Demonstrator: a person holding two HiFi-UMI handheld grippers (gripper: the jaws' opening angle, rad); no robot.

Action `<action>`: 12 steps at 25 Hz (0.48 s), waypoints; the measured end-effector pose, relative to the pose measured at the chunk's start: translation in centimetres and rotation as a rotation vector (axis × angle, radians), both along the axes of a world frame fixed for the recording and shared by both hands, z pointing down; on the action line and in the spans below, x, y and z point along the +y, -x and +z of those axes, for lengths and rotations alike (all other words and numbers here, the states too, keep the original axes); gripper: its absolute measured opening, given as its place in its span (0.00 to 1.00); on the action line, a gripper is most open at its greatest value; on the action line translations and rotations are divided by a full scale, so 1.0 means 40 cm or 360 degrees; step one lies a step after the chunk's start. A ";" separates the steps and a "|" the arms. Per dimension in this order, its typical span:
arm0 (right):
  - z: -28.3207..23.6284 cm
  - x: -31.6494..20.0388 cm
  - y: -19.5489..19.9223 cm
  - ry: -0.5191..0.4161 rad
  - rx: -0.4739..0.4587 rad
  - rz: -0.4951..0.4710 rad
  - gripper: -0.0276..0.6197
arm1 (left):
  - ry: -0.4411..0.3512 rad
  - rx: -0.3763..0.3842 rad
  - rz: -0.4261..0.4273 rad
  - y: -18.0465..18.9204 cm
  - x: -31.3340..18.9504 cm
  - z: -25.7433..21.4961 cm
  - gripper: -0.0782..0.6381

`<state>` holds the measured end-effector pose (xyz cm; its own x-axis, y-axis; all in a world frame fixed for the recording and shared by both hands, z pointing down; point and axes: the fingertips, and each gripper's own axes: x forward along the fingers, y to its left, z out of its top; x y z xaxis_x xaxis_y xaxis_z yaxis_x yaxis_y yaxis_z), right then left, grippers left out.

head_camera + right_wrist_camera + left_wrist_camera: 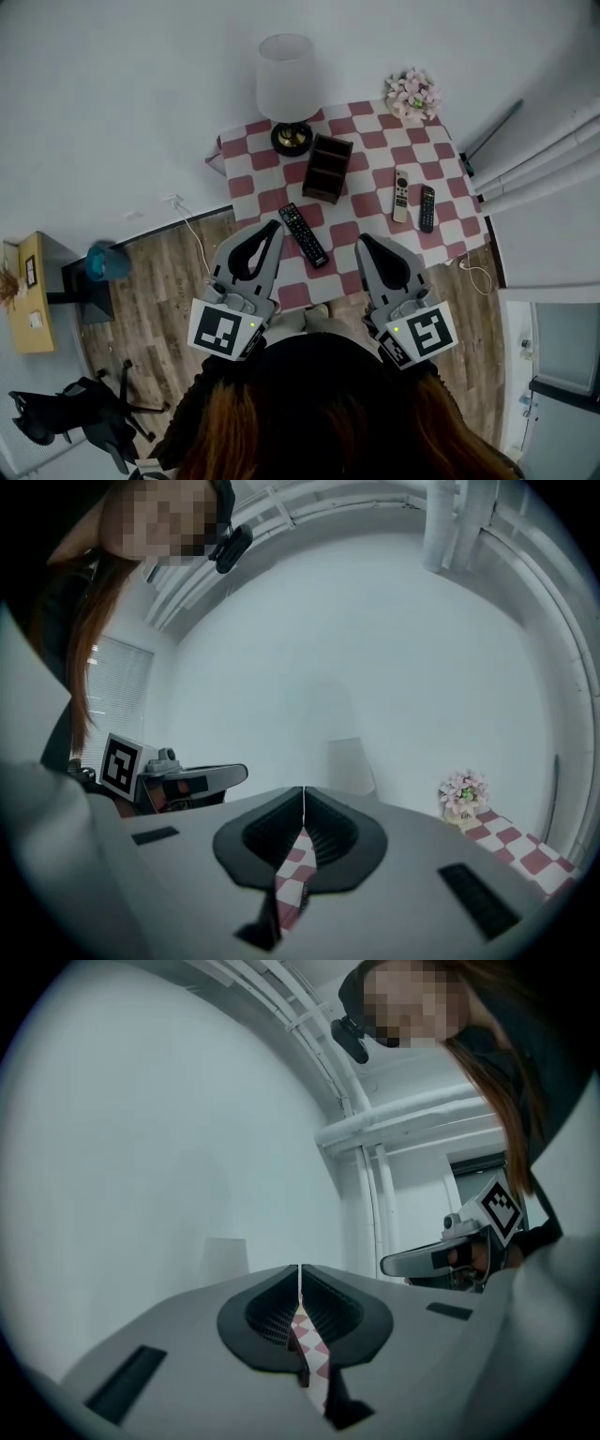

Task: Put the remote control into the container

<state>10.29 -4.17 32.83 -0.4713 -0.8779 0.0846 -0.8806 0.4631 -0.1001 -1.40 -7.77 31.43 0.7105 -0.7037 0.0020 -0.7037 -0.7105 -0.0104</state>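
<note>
A white lamp (pixel 286 80) stands at the checked counter's (pixel 375 164) eleven o'clock corner and pink flowers (pixel 412 94) at one o'clock. A black chair (pixel 66 412) sits on the wooden floor (pixel 150 309) at eight.

Tablecloth (pixel 370 192): matt checked cloth. Container (pixel 327 167): dark wood, smooth. Blk remote (pixel 303 234): plastic. Floor (pixel 159 309): wood planks.

White wall (pixel 122 84) behind, plank wood floor (pixel 159 300) below. Small table (pixel 246 164) under a red-and-white checked cloth, set against the wall, with a white-shaded lamp (pixel 286 77) at its back edge. White pipes (pixel 539 164) along the right side (seen rising toward the ceiling in the gripper views). Yellow cabinet (pixel 26 300) at far left, black chair (pixel 70 417) near it. Slatted window blind (pixel 117 682) in the right gripper view.
</note>
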 end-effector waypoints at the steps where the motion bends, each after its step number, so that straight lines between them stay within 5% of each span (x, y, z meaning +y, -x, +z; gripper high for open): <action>1: 0.010 -0.009 0.008 0.0008 0.0016 -0.0012 0.07 | -0.0017 0.0016 -0.0007 0.006 -0.004 -0.006 0.13; 12: 0.230 -0.153 0.088 0.0130 0.0389 -0.0127 0.07 | -0.0065 0.0066 -0.0146 0.106 -0.021 -0.011 0.13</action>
